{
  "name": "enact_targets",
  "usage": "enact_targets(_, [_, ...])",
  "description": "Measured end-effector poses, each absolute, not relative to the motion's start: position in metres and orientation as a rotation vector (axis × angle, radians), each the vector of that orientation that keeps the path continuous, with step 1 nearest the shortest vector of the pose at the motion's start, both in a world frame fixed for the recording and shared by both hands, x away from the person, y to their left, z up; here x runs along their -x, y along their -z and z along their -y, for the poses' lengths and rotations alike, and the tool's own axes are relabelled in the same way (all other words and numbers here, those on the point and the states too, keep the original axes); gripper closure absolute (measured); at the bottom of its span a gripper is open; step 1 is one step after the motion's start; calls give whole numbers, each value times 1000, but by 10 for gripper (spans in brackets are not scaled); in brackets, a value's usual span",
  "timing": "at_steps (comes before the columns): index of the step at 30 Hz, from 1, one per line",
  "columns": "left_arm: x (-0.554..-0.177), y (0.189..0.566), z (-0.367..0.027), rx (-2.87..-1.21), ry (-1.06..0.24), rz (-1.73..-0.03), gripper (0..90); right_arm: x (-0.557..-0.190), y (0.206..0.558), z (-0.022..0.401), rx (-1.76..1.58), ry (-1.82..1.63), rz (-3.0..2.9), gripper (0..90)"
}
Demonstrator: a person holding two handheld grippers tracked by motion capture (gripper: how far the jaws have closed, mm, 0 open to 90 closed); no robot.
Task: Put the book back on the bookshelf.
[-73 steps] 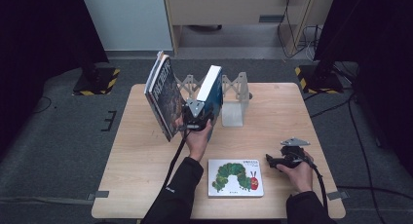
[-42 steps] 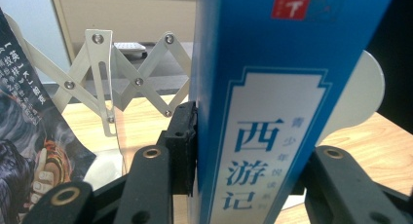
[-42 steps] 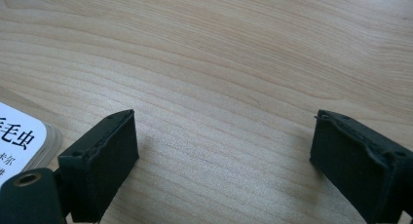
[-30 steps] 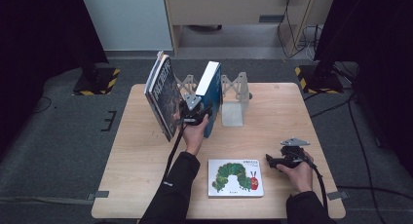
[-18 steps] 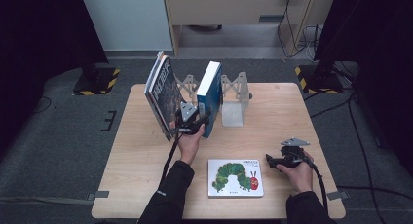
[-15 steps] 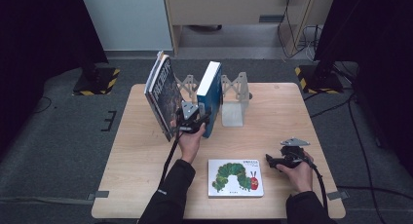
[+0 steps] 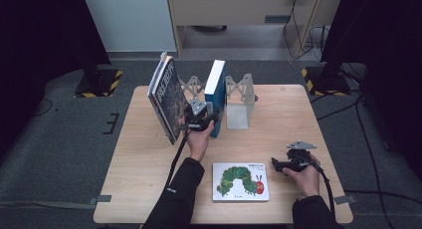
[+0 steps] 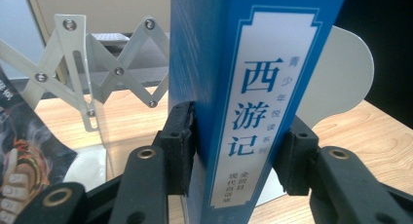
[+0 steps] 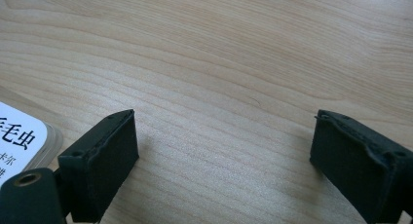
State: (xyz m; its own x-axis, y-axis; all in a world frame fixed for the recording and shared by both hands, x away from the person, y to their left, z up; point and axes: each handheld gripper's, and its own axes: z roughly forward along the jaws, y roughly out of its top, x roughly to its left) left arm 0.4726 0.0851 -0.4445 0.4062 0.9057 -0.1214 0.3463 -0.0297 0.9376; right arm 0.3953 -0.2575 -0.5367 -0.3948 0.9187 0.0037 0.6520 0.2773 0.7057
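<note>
1. My left gripper (image 7: 205, 117) pinches the blue book (image 7: 217, 92) by its spine, one pad on each cover, as the left gripper view shows. The book stands upright in the expanding book rack (image 7: 238, 97) at the far middle of the desk (image 7: 149, 189).

2. I judge the grip sits low on the spine so the book stays vertical while it settles between the rack's dividers; the white end plate (image 8: 341, 73) rises just behind it on the right.

3. Left of my gripper a dark illustrated book (image 7: 166, 97) leans tilted, its top tipped left. Its foot is near the rack; I cannot tell whether it rests against a divider.

4. My right gripper (image 7: 283, 165) rests near the right edge of the desk, jaws spread wide over bare wood and holding nothing. I take it to be parked out of the way.

5. The caterpillar picture book (image 7: 241, 181) lies flat at the near middle, just left of that gripper, probably next for shelving.
</note>
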Motion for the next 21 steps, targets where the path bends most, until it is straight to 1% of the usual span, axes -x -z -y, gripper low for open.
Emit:
enact_targets(4, [-471,448,-86,-1587,-655,-1108,535,-395,537,257,-1417,-891,-2145,102])
enact_targets(9, [-461,455,-92,-1598,-619,-1090,551,-395,537,257,-1417,-892,-2146,102])
enact_targets(12, [-462,458,-94,-1585,-593,-1094,554,-395,537,257,-1417,-892,-2146,103])
enact_targets(21, [-465,451,-80,-1612,-556,-1120,550,-395,537,257,-1415,-890,-2146,102])
